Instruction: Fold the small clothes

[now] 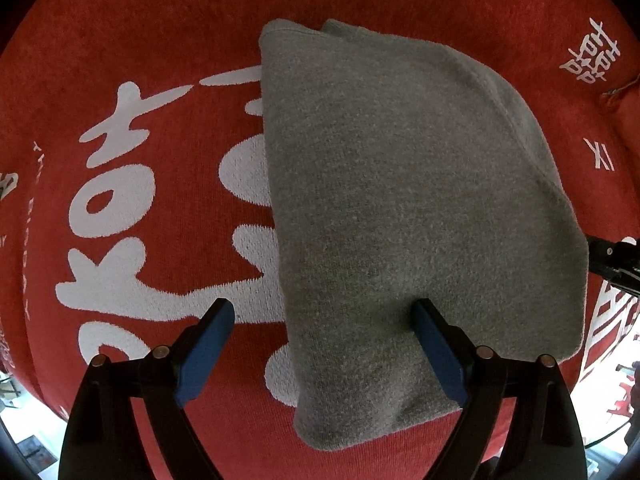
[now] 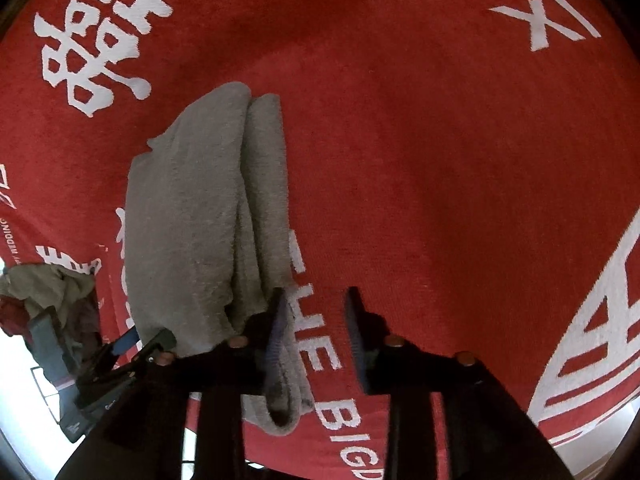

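Left wrist: L tongs (image 1: 324, 316) released | R tongs (image 2: 316, 304) released | grey cloth (image 1: 400, 200) folded on red blanket (image 1: 160, 40)

Left gripper (image 1: 324, 344) jaws wide apart, right gripper (image 2: 316, 336) jaws parted

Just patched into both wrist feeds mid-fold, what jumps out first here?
The folded grey garment lies on a bright red cloth printed with big white characters, which fills both views. The left gripper stands wide open over the garment's near edge, one finger on the grey fabric, one over the red. The right gripper is open beside the garment's folded edge, gripping nothing.
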Available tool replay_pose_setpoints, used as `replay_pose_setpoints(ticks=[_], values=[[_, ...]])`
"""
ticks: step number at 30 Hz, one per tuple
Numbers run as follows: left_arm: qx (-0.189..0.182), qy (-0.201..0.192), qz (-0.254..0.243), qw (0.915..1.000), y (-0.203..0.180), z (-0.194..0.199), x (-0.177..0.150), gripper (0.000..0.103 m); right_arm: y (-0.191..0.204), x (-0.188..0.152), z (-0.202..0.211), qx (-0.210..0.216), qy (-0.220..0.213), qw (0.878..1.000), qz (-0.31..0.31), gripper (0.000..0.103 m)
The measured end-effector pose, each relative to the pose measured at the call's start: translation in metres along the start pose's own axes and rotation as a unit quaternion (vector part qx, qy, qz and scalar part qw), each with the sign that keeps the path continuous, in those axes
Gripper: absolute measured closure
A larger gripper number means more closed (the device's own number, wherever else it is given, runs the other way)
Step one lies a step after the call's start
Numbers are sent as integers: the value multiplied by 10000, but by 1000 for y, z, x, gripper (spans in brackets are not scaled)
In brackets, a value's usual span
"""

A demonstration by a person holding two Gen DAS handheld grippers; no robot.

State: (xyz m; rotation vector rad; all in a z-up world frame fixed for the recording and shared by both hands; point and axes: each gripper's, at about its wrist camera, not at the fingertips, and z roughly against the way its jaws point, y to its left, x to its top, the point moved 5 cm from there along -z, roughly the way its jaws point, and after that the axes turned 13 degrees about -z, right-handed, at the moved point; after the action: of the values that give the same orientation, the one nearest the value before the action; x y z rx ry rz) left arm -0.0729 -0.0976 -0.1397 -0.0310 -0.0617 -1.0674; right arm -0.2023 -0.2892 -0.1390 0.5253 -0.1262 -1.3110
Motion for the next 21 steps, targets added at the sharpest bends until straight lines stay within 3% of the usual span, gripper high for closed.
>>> replay_pose_setpoints(ticks=[3, 11, 12, 16, 20, 21], values=[[107, 91, -29, 9999, 1, -4, 2, 2, 8, -1, -4, 4, 19, 10000, 68, 57], [-73, 116, -38, 9999, 3, -2, 1, 2, 13, 1, -9, 41, 64, 9999, 120, 52], [-118, 125, -25, 9998, 4, -2, 1, 2, 14, 2, -9, 80, 71, 9999, 129, 46], [-368, -45, 105, 9993, 15, 5, 11, 2, 19, 8, -7, 432, 112, 9988, 210, 22], [-776, -244, 236, 9964, 29, 5, 27, 2, 26, 27, -11, 944, 227, 9950, 231, 22], [-1067, -251, 247, 9937, 32, 0, 32, 2, 28, 35, -14, 1057, 263, 9938, 211, 22]])
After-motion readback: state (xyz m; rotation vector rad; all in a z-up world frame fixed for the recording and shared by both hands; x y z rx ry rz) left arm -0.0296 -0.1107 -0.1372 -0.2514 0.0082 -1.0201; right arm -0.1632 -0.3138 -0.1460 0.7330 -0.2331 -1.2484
